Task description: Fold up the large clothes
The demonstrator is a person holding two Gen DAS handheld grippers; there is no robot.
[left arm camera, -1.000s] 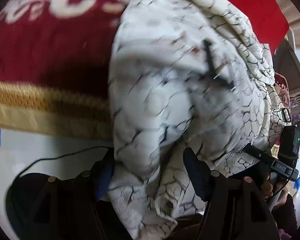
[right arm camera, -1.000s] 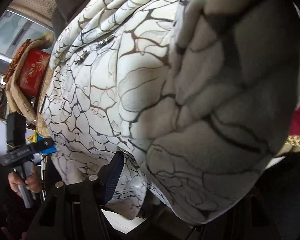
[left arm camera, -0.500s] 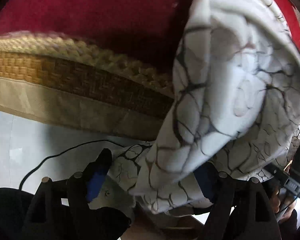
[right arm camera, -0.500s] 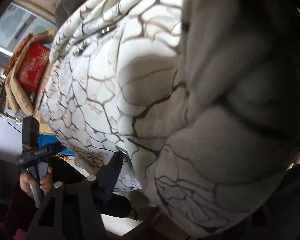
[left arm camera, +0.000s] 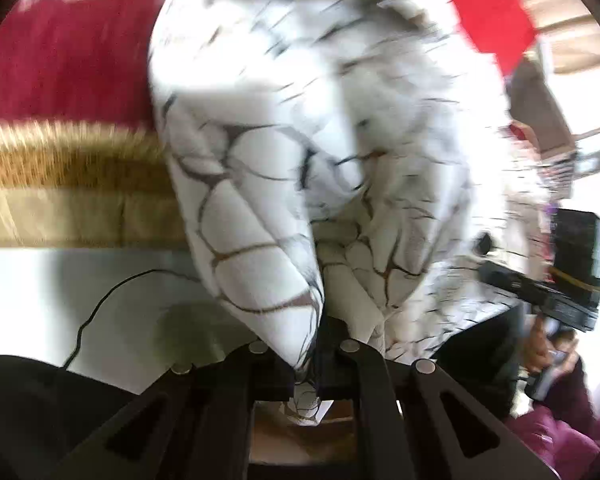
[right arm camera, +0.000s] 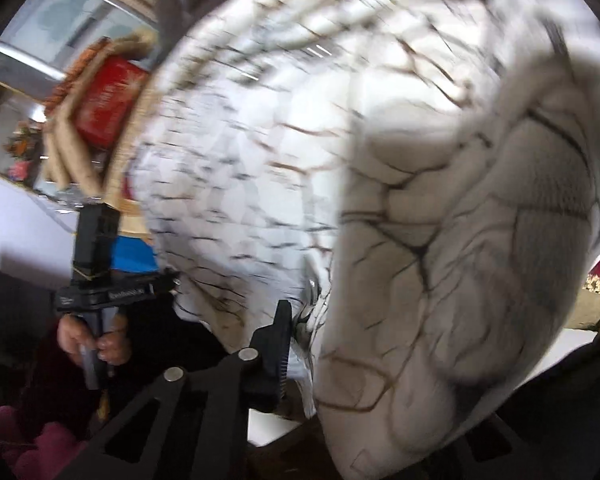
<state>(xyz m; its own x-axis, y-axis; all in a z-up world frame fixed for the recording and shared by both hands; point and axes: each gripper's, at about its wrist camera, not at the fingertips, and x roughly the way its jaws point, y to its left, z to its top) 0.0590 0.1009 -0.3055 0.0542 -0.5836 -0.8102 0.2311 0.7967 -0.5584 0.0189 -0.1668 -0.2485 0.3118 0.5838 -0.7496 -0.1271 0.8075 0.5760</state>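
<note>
The garment is a large white padded jacket (left arm camera: 307,128) with a dark crackle pattern; it fills both views and is blurred by motion. It hangs over the edge of a red cloth with a gold fringe (left arm camera: 60,148). My left gripper (left arm camera: 305,360) is shut on a fold of the jacket. In the right wrist view the jacket (right arm camera: 439,240) drapes over my right gripper (right arm camera: 303,344), whose left finger (right arm camera: 280,344) presses into the fabric; the right finger is hidden under cloth. The other gripper shows in each view, at the right (left arm camera: 571,280) and at the left (right arm camera: 96,264).
A white floor with a thin black cable (left arm camera: 100,304) lies below the red cloth's edge. A red box (right arm camera: 108,100) in a tan frame stands at the back left. A blue item (right arm camera: 134,256) sits behind the left gripper.
My left jaws have closed from wide open onto a fold of the jacket. My right gripper's visible finger has moved inward against the fabric. Both views have blurred with motion.
</note>
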